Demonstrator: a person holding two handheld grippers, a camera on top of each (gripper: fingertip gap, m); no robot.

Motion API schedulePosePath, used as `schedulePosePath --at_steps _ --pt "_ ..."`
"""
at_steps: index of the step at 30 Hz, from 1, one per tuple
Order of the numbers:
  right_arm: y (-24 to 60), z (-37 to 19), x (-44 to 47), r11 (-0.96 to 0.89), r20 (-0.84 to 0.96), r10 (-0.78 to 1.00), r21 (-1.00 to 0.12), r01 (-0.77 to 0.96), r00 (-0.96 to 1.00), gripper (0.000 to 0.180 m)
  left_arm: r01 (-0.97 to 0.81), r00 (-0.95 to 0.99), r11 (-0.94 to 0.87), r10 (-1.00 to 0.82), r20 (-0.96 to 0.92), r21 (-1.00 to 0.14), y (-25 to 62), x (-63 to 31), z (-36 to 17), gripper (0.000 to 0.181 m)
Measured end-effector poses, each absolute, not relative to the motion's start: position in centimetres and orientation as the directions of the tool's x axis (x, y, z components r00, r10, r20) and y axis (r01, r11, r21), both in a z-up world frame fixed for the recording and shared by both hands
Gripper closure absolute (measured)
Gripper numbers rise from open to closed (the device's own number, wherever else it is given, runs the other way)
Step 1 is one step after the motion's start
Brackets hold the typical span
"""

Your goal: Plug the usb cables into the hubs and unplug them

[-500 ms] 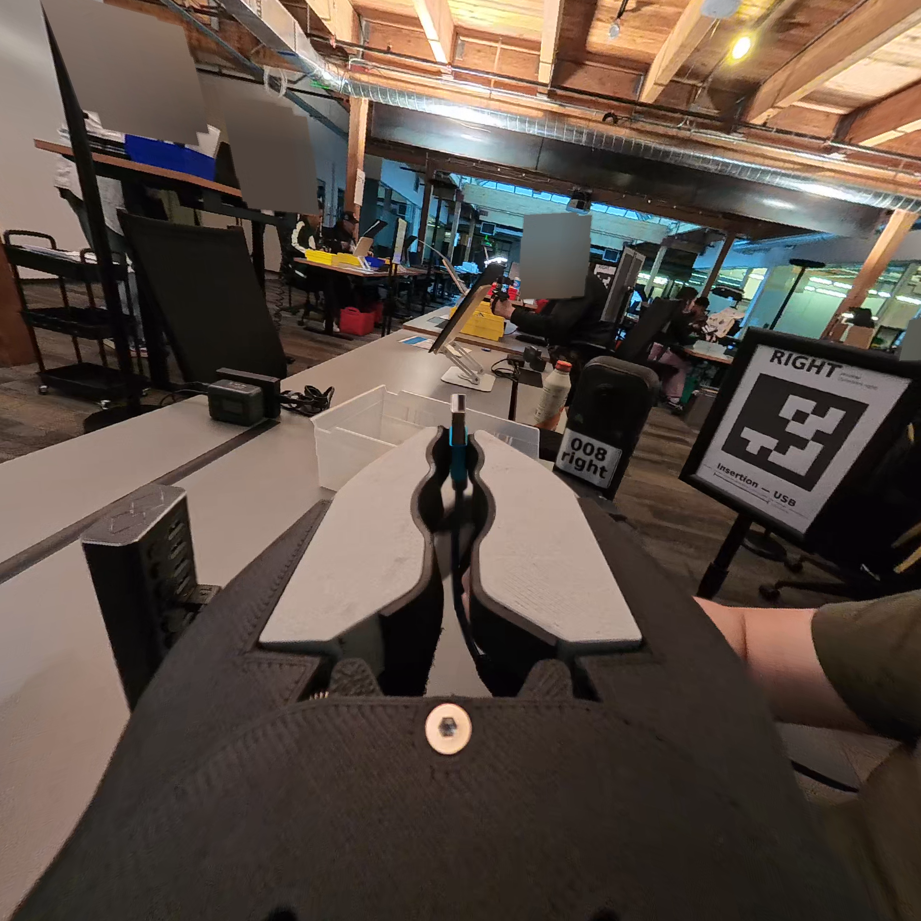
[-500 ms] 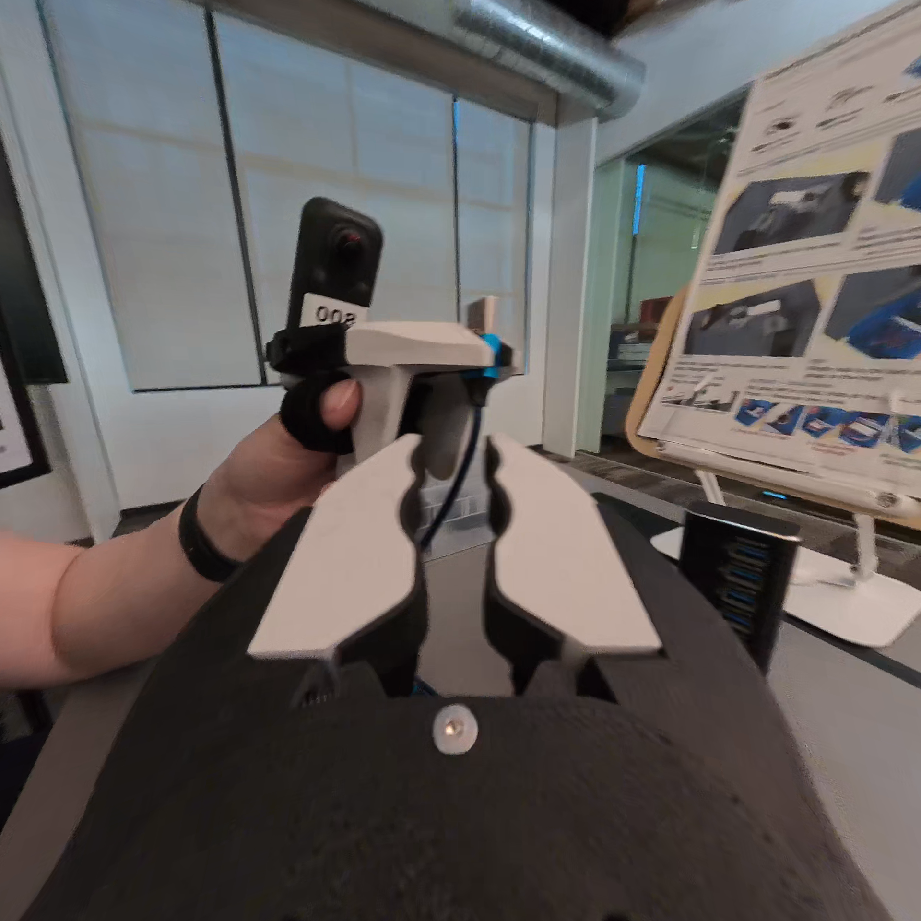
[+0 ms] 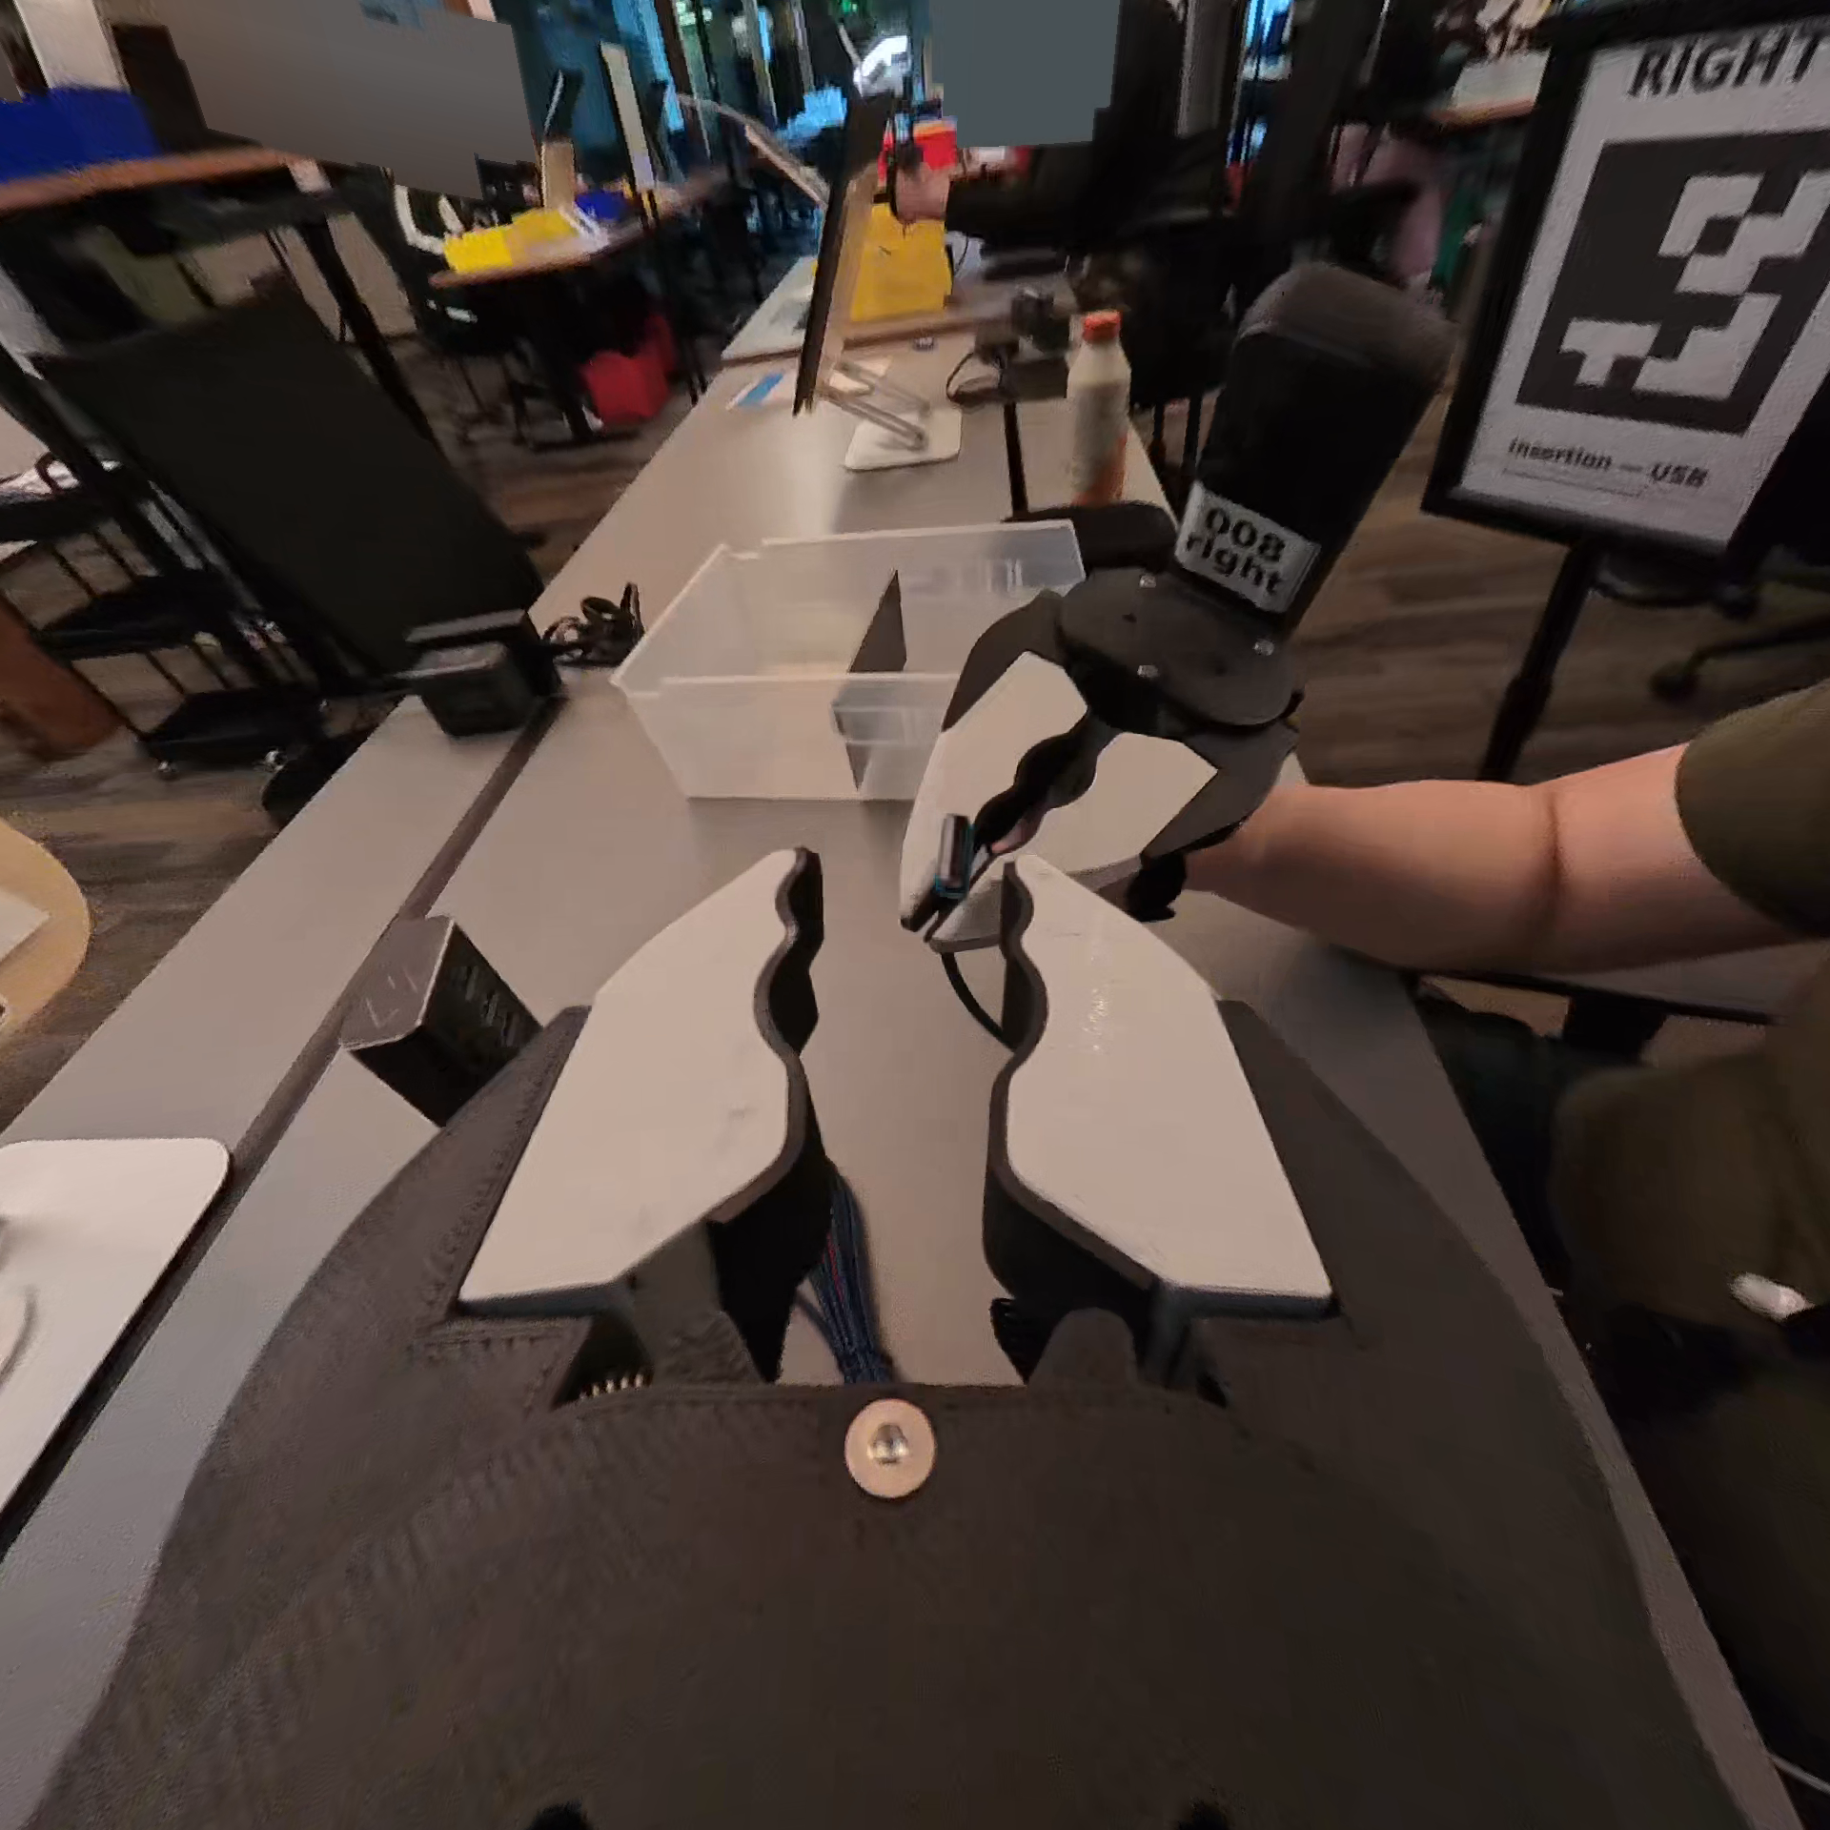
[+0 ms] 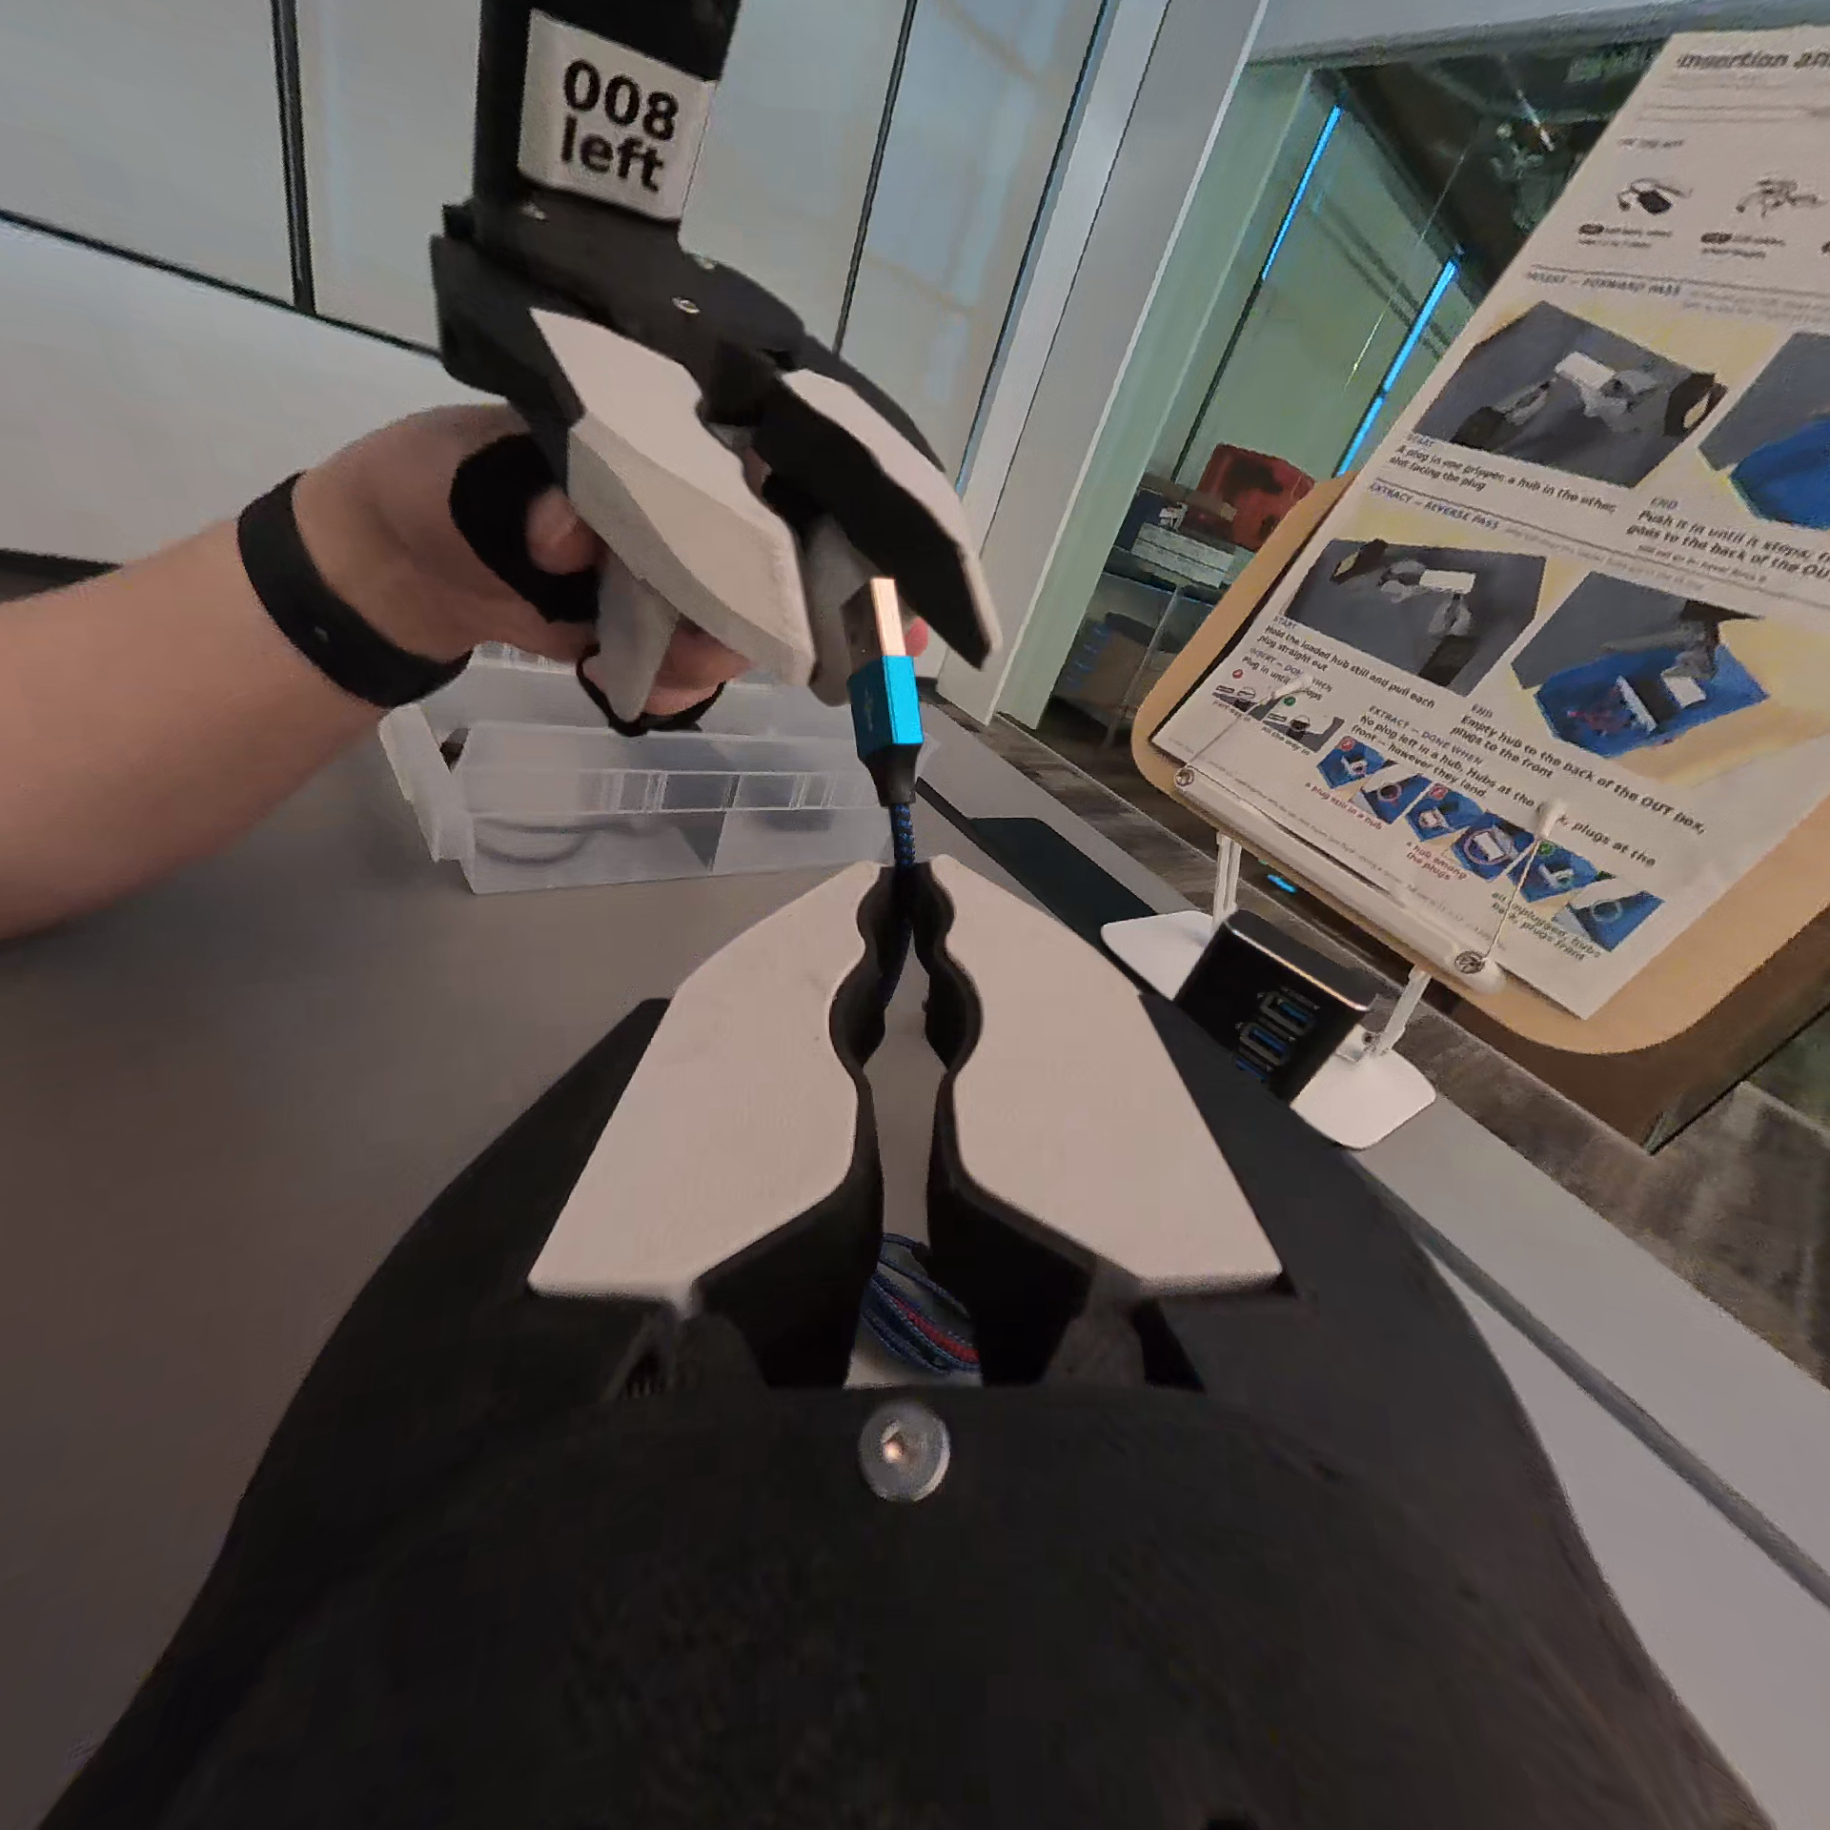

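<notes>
Now the right hand-held gripper (image 4: pixel 906 871) pinches the USB cable (image 4: pixel 884 708) just below its blue plug; the left hand-held gripper (image 3: pixel 911 881) gapes empty. Regrip nearer the plug, then steer toward the hub (image 4: pixel 1272 1000) at 2 o'clock on the table (image 4: pixel 297 1040).

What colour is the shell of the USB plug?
Bright blue, with a silver metal tip; the USB plug shows best in the right wrist view, held by the right gripper.

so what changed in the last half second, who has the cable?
Handover: the left hand-held gripper let go of the USB plug and opened, tilting down; the right hand-held gripper closed on the braided cable below it. Hub and clear bin stayed put.
</notes>
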State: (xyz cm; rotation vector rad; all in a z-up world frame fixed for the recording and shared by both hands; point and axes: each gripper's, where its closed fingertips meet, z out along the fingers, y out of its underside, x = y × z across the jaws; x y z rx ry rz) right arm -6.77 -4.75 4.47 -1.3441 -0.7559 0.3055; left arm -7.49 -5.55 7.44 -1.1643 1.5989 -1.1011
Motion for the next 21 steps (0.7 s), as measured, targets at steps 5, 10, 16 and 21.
schedulePosePath --at_steps 5,10,16,21 --pt "-4.5 3.5 -6.9 0.248 0.425 0.557 -0.905 0.345 0.714 0.177 -0.281 -0.275 0.189 -0.955 -0.109 -0.941 -6.5 -7.3 6.0 0.172" --pt "-4.5 3.2 -7.1 0.252 0.445 0.554 -0.895 0.368 0.703 0.177 -0.357 -0.230 0.205 -0.965 -0.127 -0.911 -5.6 -7.3 4.8 0.164" --pt "-4.4 3.1 -7.0 0.256 0.468 0.542 -0.883 0.393 0.698 0.176 -0.350 -0.259 0.245 -0.953 -0.157 -0.904 -6.2 -7.2 4.7 0.176" --pt "-4.4 2.8 -7.3 0.255 0.478 0.546 -0.877 0.407 0.688 0.176 -0.346 -0.282 0.237 -0.949 -0.140 -0.908 -6.6 -7.3 4.6 0.172"
